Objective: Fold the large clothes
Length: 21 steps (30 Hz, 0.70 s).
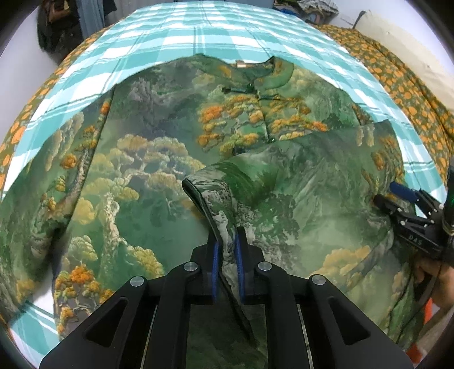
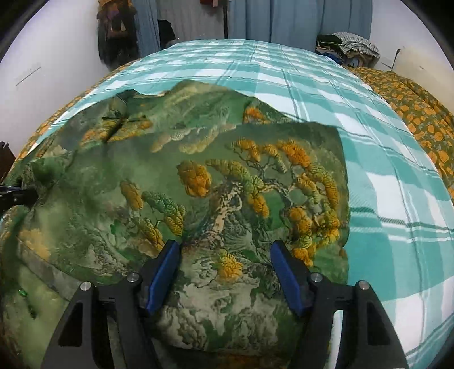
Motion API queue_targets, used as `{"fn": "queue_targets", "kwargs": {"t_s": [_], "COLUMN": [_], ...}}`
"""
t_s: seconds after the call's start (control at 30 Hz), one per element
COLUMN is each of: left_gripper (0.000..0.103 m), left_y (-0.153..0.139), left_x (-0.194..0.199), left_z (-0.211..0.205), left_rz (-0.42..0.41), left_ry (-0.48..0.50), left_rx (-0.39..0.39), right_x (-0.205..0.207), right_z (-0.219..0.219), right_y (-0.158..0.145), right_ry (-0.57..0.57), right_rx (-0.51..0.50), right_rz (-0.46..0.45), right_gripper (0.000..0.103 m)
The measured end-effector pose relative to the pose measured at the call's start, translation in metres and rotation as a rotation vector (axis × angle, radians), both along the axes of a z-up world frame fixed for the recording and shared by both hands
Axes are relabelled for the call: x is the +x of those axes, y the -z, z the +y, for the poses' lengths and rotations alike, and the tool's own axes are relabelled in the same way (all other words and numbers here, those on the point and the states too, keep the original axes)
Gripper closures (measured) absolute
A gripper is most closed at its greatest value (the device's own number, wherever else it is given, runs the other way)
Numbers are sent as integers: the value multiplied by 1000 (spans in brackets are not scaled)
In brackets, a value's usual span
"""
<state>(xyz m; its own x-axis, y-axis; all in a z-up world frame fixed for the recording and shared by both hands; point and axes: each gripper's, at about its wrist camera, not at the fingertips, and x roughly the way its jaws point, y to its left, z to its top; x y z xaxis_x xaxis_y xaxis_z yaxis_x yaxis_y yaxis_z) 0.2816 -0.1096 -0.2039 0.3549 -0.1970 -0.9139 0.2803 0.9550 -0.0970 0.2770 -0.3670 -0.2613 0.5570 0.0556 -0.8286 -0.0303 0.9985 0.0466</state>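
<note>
Closest to the left wrist camera, the left gripper (image 1: 227, 255) has its blue pads pressed together on a dark-bound edge of the garment (image 1: 159, 176), a strip of the cloth running up between the fingers and folding over just beyond them. The garment is a large green jacket printed with mountains, clouds and orange-leaved pines, and it lies spread across most of the bed.

From the right wrist camera, the right gripper (image 2: 225, 272) hangs over the cloth (image 2: 227, 181) with its jaws standing well apart; the fabric shows beneath and between the blue pads (image 2: 163, 272), but they are not pressing on it. In the left view that same gripper (image 1: 397, 198) comes in from the right edge, a hand (image 1: 438, 281) behind it, and the letters "DAS" can be read in white on its black body. Nothing else legible shows on either tool.

Farther out, the jacket's stand collar (image 1: 272, 73) and its dark knotted fastenings lie toward the far side, with a small tan label (image 1: 241, 64) just at the neckline, its print too small to read. Under it all is a teal-and-white checked sheet (image 1: 204, 34), and along the right side an orange-flowered blanket (image 2: 417, 113). Beyond the bed, blue curtains (image 2: 298, 20) hang on the wall, and a heap of clothes (image 2: 349, 45) sits in the corner.
</note>
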Motion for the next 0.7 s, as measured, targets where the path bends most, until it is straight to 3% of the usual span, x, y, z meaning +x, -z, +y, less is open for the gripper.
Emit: {"fn": "queue_targets", "kwargs": {"t_s": [0.27, 0.5, 0.7], "left_gripper": [91, 90, 88], "left_y": [16, 23, 26], "left_x": [-2, -1, -1], "left_z": [0, -1, 4], "left_rz": [-6, -7, 0], "left_ry": [0, -12, -30], "left_rx": [12, 18, -1], "right_x": [22, 68, 101], "right_z": [2, -18, -34], "right_y": [-8, -54, -13], "right_ry": [-61, 23, 128], "right_rx": [-18, -14, 54], "right_rz": [102, -1, 102], "right_gripper": [33, 33, 34]}}
